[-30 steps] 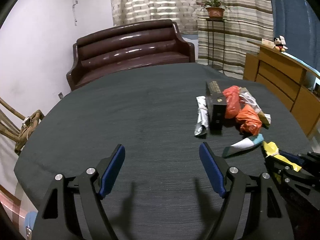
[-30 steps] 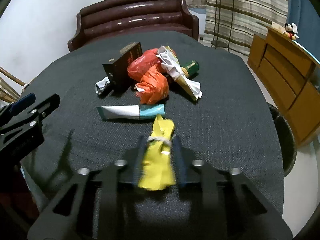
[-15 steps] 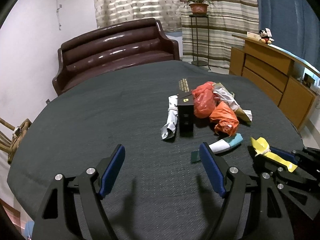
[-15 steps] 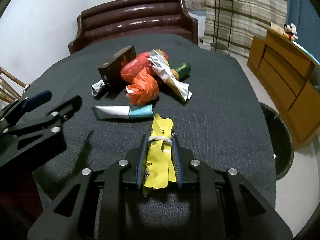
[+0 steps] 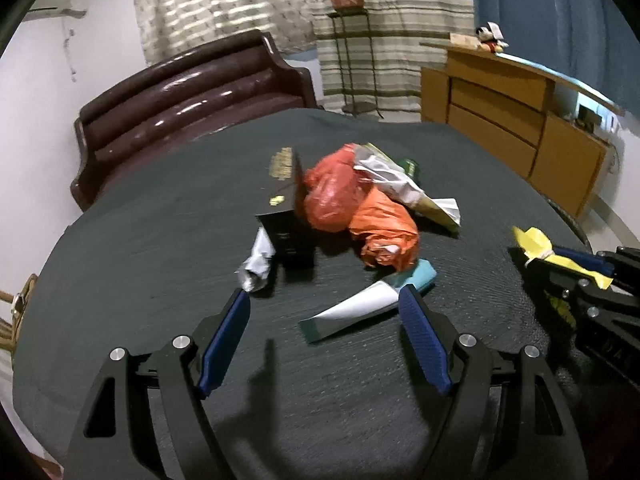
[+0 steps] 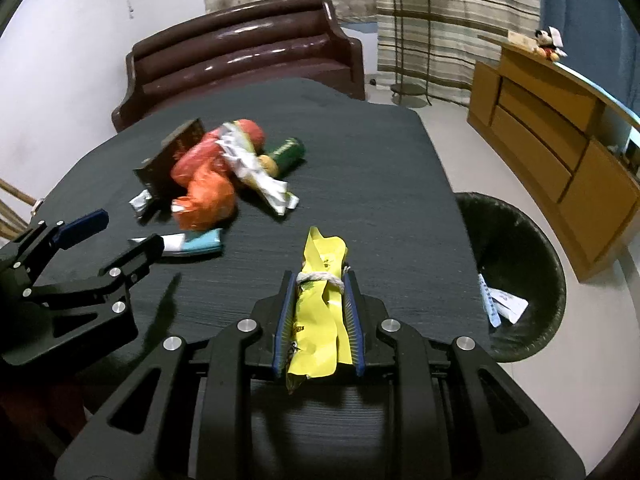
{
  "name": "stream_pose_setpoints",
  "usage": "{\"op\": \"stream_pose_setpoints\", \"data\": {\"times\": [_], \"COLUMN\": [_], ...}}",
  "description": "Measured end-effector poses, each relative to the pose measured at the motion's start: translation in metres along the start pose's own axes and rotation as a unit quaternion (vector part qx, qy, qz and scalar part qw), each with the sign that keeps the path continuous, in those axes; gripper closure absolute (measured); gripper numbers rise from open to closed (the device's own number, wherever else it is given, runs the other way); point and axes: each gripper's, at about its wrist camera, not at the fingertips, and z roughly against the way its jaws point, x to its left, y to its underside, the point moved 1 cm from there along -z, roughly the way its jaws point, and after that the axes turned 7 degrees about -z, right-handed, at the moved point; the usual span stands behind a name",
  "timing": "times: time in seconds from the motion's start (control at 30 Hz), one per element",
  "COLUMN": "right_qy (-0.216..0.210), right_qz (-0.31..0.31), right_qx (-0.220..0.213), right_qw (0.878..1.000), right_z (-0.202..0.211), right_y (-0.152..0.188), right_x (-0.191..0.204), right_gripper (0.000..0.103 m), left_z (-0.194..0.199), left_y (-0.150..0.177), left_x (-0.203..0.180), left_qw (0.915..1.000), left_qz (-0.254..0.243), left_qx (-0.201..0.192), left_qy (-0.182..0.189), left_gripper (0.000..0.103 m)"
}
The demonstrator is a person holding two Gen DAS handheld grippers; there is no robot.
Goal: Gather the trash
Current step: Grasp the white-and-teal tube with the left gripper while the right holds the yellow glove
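My right gripper [image 6: 319, 276] is shut on a yellow wrapper [image 6: 318, 312] tied with white string, held above the dark table [image 6: 372, 184] near its right edge. The same yellow wrapper [image 5: 560, 256] shows at the right of the left wrist view. My left gripper [image 5: 324, 296] stands open over a white and teal tube [image 5: 368, 300], whose flat end lies between the fingers; the tube [image 6: 192, 242] also shows in the right wrist view. Beyond it lie orange bags [image 5: 360, 216], a black box [image 5: 288, 216], a silver wrapper [image 5: 256, 264] and a green can [image 6: 286, 152].
A dark round bin [image 6: 516, 272] with white paper scraps inside stands on the floor right of the table. A brown sofa [image 5: 192, 96] is behind the table, a wooden sideboard [image 6: 560, 132] along the right wall, and a plant stand [image 5: 352, 44] by the curtains.
The left gripper has swung right and closer to the pile, so the tube now lies between its open fingers. The right gripper has carried the yellow wrapper rightwards, bringing the bin into view.
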Motion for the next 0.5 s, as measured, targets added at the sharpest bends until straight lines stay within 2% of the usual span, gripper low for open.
{"op": "stream_pose_setpoints", "data": {"times": [0.27,0.5], "right_qy": [-0.013,-0.021], "right_qz": [-0.016,-0.022], "right_qx": [0.003,0.004], "right_qw": [1.000,1.000], "right_z": [-0.003,-0.004], "right_y": [-0.001,0.000], "right_x": [-0.014,-0.017], "right_gripper": [0.079,0.079], "left_z": [-0.013,-0.010], "left_y": [-0.002,0.000], "left_x": [-0.012,-0.021], "left_qw": [0.9981,0.9966], "left_qz": [-0.035,-0.048], "left_qx": [0.036,0.036], "left_qy": [0.035,0.056], "left_gripper": [0.029,0.053]}}
